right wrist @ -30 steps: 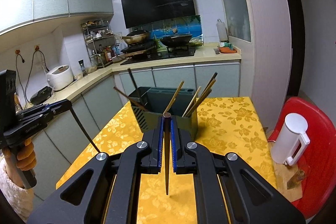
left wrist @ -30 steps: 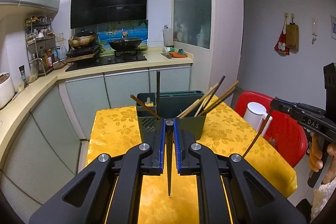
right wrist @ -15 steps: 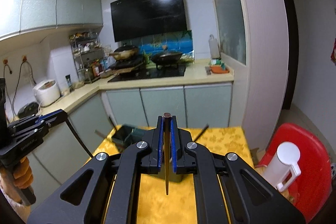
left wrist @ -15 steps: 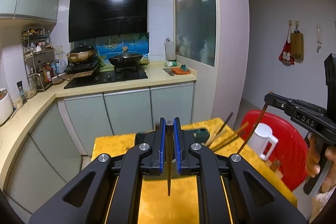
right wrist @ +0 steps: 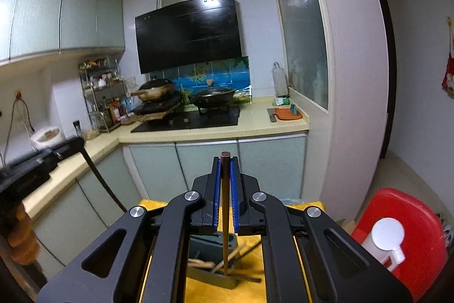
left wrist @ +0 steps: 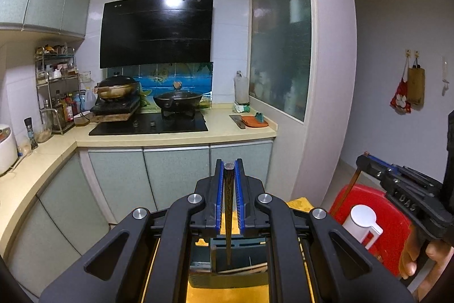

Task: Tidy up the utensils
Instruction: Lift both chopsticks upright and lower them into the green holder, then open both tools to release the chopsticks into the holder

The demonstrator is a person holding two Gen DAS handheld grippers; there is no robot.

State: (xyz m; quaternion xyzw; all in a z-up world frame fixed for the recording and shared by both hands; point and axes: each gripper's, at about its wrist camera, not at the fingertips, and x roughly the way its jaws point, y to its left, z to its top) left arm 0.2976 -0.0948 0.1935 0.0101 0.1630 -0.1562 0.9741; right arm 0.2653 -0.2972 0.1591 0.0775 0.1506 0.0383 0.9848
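A: What does the left gripper (left wrist: 229, 178) hold?

B: Its blue pads are clamped on a dark chopstick (left wrist: 227, 217). The stick hangs down between them, and its tip is over the dark utensil holder (left wrist: 238, 254).

A: And the right gripper (right wrist: 225, 175)?

B: The same. It is clenched on a brown chopstick (right wrist: 225, 223) that points down toward the utensil holder (right wrist: 210, 246).

A: Where is the holder?

B: On the table with the yellow cloth (right wrist: 198, 291), under both grippers. More chopsticks (right wrist: 235, 253) lean inside it, but how many I cannot tell; they are blurred and partly hidden.

A: Do the two grippers see each other?

B: Yes. In the left wrist view the right gripper (left wrist: 366, 161) is to the right of the holder, over a red chair (left wrist: 386, 220) with a white kettle (left wrist: 361, 223) on it. A hand (left wrist: 417, 257) grips its handle. In the right wrist view the left gripper (right wrist: 76, 142) is to the left of the holder, blurred, with its dark chopstick (right wrist: 105, 183) slanting down.
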